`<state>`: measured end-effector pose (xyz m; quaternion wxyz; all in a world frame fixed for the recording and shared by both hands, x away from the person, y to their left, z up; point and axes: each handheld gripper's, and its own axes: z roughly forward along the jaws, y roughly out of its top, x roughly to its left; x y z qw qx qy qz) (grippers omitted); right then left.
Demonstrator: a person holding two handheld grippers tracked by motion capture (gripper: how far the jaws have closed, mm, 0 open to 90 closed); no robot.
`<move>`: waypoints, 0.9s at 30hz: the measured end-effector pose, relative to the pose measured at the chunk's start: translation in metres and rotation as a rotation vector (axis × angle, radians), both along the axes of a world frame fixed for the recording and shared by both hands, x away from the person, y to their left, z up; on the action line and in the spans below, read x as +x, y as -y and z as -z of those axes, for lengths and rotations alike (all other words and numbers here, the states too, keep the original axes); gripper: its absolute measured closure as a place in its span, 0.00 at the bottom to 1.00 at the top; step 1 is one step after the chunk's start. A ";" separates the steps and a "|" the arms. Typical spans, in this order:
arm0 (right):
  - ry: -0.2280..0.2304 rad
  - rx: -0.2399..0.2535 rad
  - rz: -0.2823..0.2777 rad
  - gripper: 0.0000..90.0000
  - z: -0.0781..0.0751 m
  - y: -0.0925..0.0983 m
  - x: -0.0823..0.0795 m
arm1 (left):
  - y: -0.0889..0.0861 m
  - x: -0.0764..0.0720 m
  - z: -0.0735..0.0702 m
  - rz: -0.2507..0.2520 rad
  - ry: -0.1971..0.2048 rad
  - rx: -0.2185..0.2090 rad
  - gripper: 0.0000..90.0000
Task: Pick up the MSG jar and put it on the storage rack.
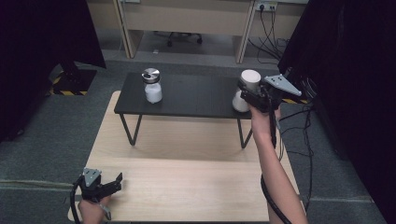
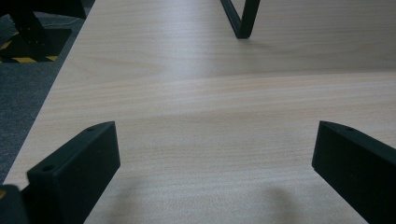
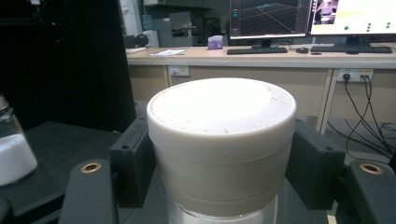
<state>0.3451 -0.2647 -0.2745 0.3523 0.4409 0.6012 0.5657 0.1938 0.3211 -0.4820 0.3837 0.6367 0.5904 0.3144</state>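
Note:
A glass jar with a broad white lid [image 1: 251, 77] stands at the right end of a low black table [image 1: 196, 95]. My right gripper [image 1: 248, 92] is shut on that lid. In the right gripper view the white lid [image 3: 222, 116] sits between the two black jaws, which press on its sides, so the right gripper [image 3: 222, 156] holds it. A second jar [image 1: 152, 86] with a metal lid and white powder stands at the black table's left end, also seen as the powder jar [image 3: 14, 149]. My left gripper [image 1: 112, 183] rests open on the wooden table; the left gripper [image 2: 215, 154] holds nothing.
The black table stands on a light wooden table [image 1: 187, 182], and one of its legs [image 2: 240, 18] rises ahead of the left gripper. Dark curtains flank both sides. Desks, cables and monitors [image 3: 268, 18] lie beyond. Grey carpet surrounds the table.

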 end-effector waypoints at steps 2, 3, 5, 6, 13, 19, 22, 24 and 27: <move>-0.001 0.002 0.007 0.37 0.000 -0.002 0.002 | 0.000 0.000 0.000 0.001 0.000 0.002 0.00; -0.001 0.001 0.009 0.37 0.000 -0.003 0.003 | 0.000 0.000 0.000 0.001 0.000 0.002 0.00; -0.002 -0.002 0.015 0.37 0.000 -0.005 0.006 | 0.000 0.000 0.000 0.001 0.000 0.004 0.00; -0.003 -0.004 0.016 0.37 0.000 -0.006 0.007 | 0.001 0.000 0.000 0.000 0.000 0.004 0.00; -0.001 -0.009 0.019 0.37 -0.001 -0.011 0.014 | 0.001 0.000 0.000 -0.001 0.000 0.006 0.00; -0.005 -0.014 0.017 0.37 0.001 -0.014 0.018 | 0.001 0.000 0.000 -0.002 -0.001 0.007 0.00; -0.003 -0.009 0.023 0.37 0.003 -0.015 0.018 | 0.001 0.001 0.000 -0.001 -0.003 0.010 0.00; -0.003 -0.008 0.021 0.37 0.003 -0.015 0.019 | 0.001 0.001 -0.001 0.001 -0.005 0.013 0.00; 0.002 -0.005 0.020 0.37 0.004 -0.014 0.019 | 0.002 0.001 -0.001 0.001 -0.007 0.015 0.00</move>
